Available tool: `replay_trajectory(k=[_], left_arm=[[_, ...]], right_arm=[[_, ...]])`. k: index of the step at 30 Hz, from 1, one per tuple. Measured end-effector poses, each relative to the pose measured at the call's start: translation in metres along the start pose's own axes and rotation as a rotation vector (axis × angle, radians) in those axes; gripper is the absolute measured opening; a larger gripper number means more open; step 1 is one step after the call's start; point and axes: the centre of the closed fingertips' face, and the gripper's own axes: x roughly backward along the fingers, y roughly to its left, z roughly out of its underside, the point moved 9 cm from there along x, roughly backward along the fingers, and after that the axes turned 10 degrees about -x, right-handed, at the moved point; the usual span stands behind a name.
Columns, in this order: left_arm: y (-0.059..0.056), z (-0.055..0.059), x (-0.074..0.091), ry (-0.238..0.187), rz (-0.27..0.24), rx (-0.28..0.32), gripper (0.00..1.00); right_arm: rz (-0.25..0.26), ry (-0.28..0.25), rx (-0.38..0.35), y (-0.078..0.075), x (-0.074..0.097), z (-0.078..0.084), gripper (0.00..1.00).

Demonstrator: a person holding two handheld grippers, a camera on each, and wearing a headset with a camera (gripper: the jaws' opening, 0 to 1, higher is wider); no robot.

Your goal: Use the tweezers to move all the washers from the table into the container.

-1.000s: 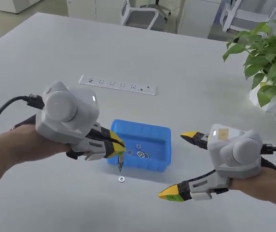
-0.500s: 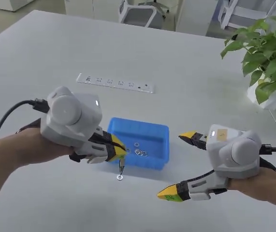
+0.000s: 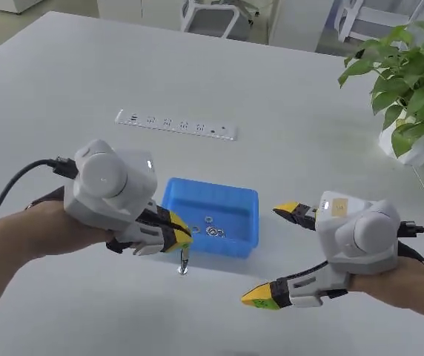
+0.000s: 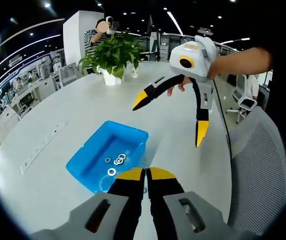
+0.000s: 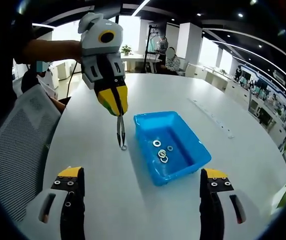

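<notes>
Blue plastic container (image 3: 212, 191) sits on the pale grey table (image 3: 308, 133) in front of me, a shallow rectangular tray with several small metal washers (image 3: 212, 230) lying loose on its floor. My left gripper (image 3: 186, 236) has its yellow-tipped jaws pressed together on the upper end of a thin pair of metal tweezers (image 3: 184, 261). The tweezers stand nearly upright, long axis close to vertical, points aimed straight down at the table. In the head view their tips come down just outside the container's near wall, on my side of it. In the right gripper view the tips meet a single washer (image 5: 124, 147) lying on the table just beside the container; I cannot tell whether the points have closed on it. My right gripper (image 3: 269, 254) hangs to the right of the container, apart from it, with its jaws spread wide and nothing between them. A white power strip (image 3: 175, 124) lies flat farther back on the table, and a leafy green plant (image 3: 405, 89) stands at the far right edge.
</notes>
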Motion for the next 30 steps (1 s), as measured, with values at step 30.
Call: replay_trajectory(k=[30], left_arm=[[0.0003,0.003,-0.0054,-0.002,0.021,-0.005,0.06]], right_arm=[[-0.041,0.014,0.049,0.0067,-0.0055,-0.0018,0.8]])
